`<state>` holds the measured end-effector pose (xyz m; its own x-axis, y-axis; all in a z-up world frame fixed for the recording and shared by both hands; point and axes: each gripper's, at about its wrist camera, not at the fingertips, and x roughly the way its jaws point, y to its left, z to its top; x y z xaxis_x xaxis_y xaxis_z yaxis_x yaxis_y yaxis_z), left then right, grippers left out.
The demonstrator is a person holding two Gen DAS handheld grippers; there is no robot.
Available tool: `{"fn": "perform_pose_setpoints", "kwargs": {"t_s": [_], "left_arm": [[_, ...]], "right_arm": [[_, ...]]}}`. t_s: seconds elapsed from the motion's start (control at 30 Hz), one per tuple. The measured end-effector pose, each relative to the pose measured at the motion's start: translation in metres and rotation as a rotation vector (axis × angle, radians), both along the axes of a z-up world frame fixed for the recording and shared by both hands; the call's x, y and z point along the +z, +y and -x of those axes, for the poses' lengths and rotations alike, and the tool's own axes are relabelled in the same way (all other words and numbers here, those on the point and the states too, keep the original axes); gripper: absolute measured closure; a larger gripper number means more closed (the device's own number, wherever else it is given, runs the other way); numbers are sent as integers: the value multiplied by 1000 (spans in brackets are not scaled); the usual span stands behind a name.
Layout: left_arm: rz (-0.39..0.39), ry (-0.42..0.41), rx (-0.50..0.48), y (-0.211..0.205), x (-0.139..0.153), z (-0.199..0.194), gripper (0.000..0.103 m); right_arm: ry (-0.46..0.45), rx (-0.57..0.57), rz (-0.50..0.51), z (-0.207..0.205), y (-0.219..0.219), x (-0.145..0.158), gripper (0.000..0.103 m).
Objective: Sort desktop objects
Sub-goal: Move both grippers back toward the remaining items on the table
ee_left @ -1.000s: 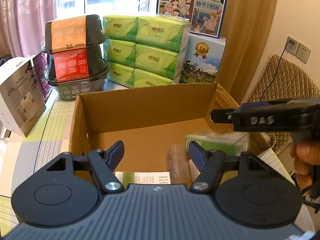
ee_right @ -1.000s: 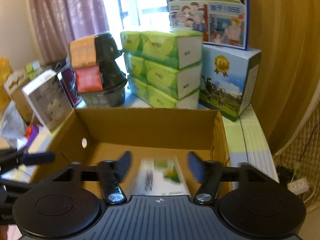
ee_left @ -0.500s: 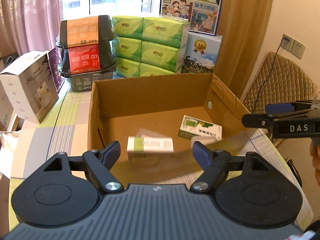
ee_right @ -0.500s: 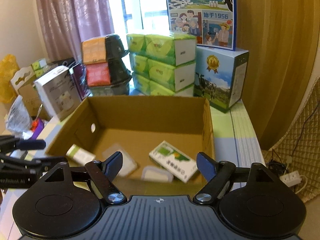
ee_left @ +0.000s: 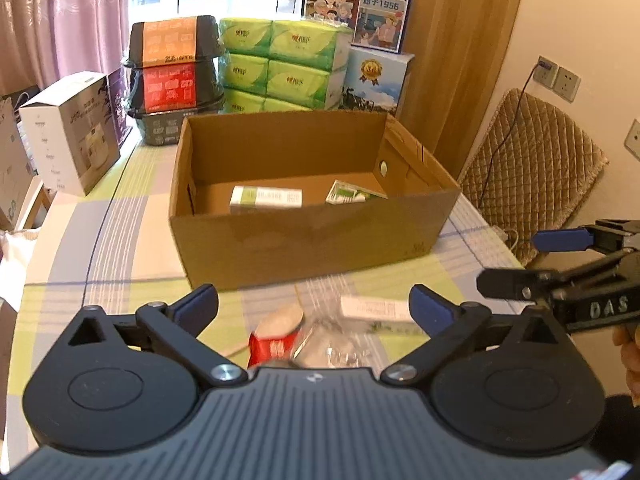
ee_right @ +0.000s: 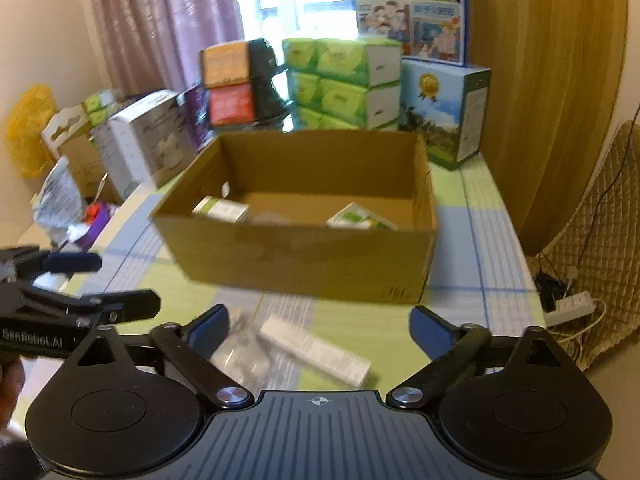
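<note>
Both grippers are now sitting back over the table [ee_left: 120,240], short of the cardboard box [ee_left: 312,240]; a second ago they were over its inside. Left gripper [ee_left: 314,308] is hanging wide open, gripping nothing. Right gripper [ee_right: 320,326] is also wide open and empty. Two small cartons, one white-green [ee_left: 266,197] and one green [ee_left: 352,194], are now lying inside the box, so that drop looks done. Still waiting outside, near the front wall: a long white box [ee_right: 316,350], a clear plastic bag [ee_right: 240,354] and a red packet [ee_left: 272,348]. Likely next pick is being lined up there.
</note>
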<state>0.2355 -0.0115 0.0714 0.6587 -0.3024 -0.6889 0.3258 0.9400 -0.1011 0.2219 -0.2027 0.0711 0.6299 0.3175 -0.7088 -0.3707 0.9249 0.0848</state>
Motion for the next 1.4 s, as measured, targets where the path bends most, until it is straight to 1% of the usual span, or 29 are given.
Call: {"fn": "perform_pose_setpoints", "kwargs": {"t_s": [0.1, 0.37, 0.57, 0.7, 0.9, 1.1, 1.27, 1.4], "left_arm": [[-20, -1, 0, 9, 2, 13, 2], [-108, 14, -6, 53, -3, 41, 1], [-153, 43, -49, 84, -14, 61, 1], [-170, 60, -123, 89, -22, 71, 1], [-247, 51, -269, 74, -36, 74, 2], [-291, 62, -378, 65, -50, 58, 2], [-328, 84, -452, 60, -62, 38, 2], [-351, 94, -508, 57, -73, 23, 2]], "right_arm": [[-1, 22, 22, 16, 3, -4, 2], [44, 35, 6, 43, 0, -20, 2], [80, 54, 16, 61, -2, -39, 2], [110, 60, 21, 68, -4, -52, 2], [107, 111, 58, 71, -1, -59, 2], [63, 208, 145, 62, 4, -62, 2], [50, 296, 223, 43, 8, -73, 2], [45, 378, 266, 27, 13, -82, 2]]}}
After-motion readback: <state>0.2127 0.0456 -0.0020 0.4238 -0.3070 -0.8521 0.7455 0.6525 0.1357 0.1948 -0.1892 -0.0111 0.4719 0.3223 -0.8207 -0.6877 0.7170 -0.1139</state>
